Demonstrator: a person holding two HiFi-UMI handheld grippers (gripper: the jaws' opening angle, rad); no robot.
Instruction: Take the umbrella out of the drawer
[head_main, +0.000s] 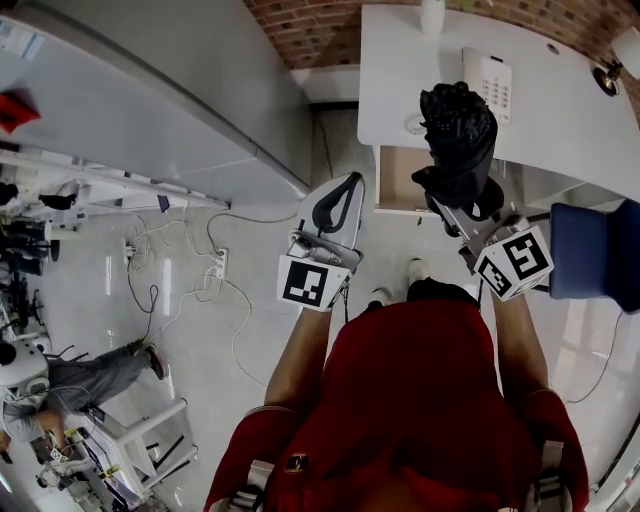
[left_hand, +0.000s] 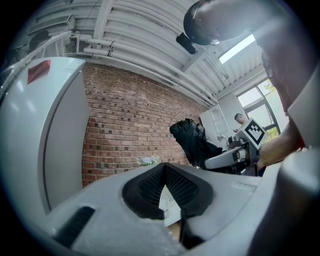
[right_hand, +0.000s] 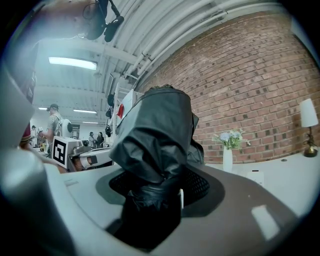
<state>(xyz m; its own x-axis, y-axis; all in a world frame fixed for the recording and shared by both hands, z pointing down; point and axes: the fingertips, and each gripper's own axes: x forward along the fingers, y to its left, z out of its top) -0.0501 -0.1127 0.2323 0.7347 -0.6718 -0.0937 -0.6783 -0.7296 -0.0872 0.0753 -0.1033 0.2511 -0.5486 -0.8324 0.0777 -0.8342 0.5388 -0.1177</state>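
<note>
A folded black umbrella (head_main: 458, 135) stands out from my right gripper (head_main: 455, 195), which is shut on its lower end. It hangs above the open drawer (head_main: 398, 180) of the white desk (head_main: 560, 120). In the right gripper view the umbrella (right_hand: 157, 130) fills the middle, pinched between the pads of that gripper (right_hand: 155, 190). My left gripper (head_main: 338, 195) hovers left of the drawer with its tips together and nothing in them. The left gripper view shows its pads meeting at the tip (left_hand: 164, 167), with the umbrella (left_hand: 192, 142) off to the right.
A white keypad device (head_main: 490, 85) lies on the desk. A blue chair (head_main: 590, 250) stands at the right. A tall white cabinet (head_main: 150, 100) is at the left, with a power strip and cables (head_main: 215, 265) on the floor. A person (head_main: 90, 385) is at lower left.
</note>
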